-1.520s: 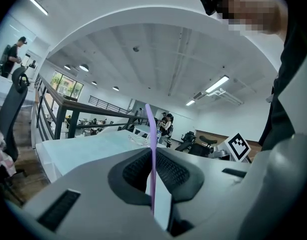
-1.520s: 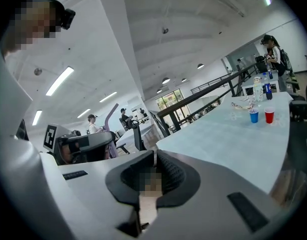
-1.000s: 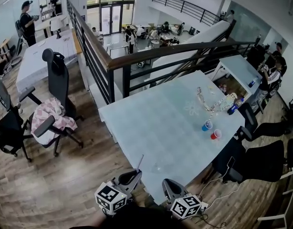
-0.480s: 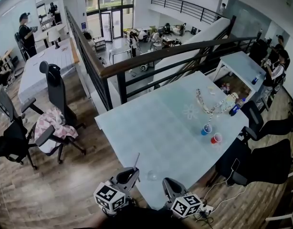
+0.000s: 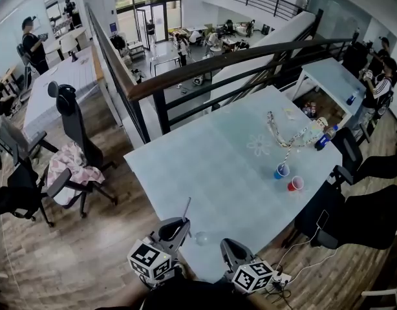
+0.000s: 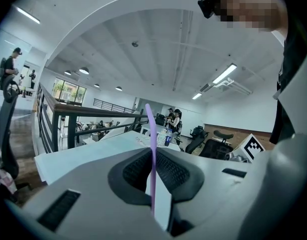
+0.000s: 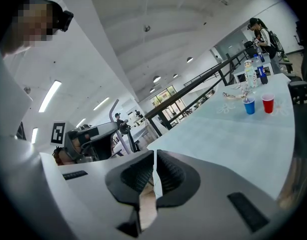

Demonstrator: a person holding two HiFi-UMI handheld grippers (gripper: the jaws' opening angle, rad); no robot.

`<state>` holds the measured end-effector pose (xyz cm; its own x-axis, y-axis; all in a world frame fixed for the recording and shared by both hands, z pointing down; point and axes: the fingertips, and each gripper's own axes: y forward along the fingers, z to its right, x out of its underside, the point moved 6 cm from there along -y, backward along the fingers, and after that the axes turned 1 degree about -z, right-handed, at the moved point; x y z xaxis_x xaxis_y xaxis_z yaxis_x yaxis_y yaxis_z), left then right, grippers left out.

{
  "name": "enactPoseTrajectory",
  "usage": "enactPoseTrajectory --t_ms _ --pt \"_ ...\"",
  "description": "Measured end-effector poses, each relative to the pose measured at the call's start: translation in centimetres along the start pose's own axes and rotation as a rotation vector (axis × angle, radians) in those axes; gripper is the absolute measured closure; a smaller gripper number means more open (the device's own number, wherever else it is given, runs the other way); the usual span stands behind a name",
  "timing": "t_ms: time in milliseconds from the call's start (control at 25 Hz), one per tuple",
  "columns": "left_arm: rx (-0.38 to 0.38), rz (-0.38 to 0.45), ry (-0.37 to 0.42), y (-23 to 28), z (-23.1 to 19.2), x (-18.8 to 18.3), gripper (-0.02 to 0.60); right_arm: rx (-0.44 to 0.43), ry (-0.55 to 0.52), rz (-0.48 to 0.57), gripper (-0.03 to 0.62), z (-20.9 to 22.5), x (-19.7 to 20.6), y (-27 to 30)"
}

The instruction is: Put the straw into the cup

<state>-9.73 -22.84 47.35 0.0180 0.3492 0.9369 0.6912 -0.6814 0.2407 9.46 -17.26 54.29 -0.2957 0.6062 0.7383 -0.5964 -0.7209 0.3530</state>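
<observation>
A thin purple straw (image 6: 150,134) stands upright between the jaws of my left gripper (image 6: 152,156), which is shut on it. In the head view the straw (image 5: 185,208) sticks up from the left gripper (image 5: 178,225) at the near edge of the pale table (image 5: 205,166). A small clear cup (image 5: 200,239) sits on the table just right of it, between the two grippers. My right gripper (image 5: 226,246) is on the cup's other side. Its jaws are pressed together with nothing between them (image 7: 154,160).
A blue cup (image 5: 282,171) and a red cup (image 5: 294,184) stand near the table's right edge, with bottles (image 5: 323,138) and a chain-like item (image 5: 279,134) beyond. Black office chairs (image 5: 357,218) line the right side. A dark railing (image 5: 205,70) runs behind the table.
The head view has drifted a little, so the table sits higher and more to the left. Both grippers stay low at the near edge, the straw still held.
</observation>
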Motion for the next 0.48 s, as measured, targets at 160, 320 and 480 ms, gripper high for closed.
enactPoseTrajectory --t_ms 160,320,480 --pt "0.0 -0.015 0.004 1.6 -0.3 0.2 0.545 -0.008 0.007 -0.012 0.556 0.9 -0.2 0.5" --pt "0.004 -0.028 0.001 2.9 -0.4 0.4 0.545 -0.007 0.019 -0.019 0.556 1.6 -0.2 0.7" --pt "0.009 -0.042 -0.007 3.8 -0.6 0.8 0.545 0.002 0.039 -0.025 0.556 2.5 0.0 0.7"
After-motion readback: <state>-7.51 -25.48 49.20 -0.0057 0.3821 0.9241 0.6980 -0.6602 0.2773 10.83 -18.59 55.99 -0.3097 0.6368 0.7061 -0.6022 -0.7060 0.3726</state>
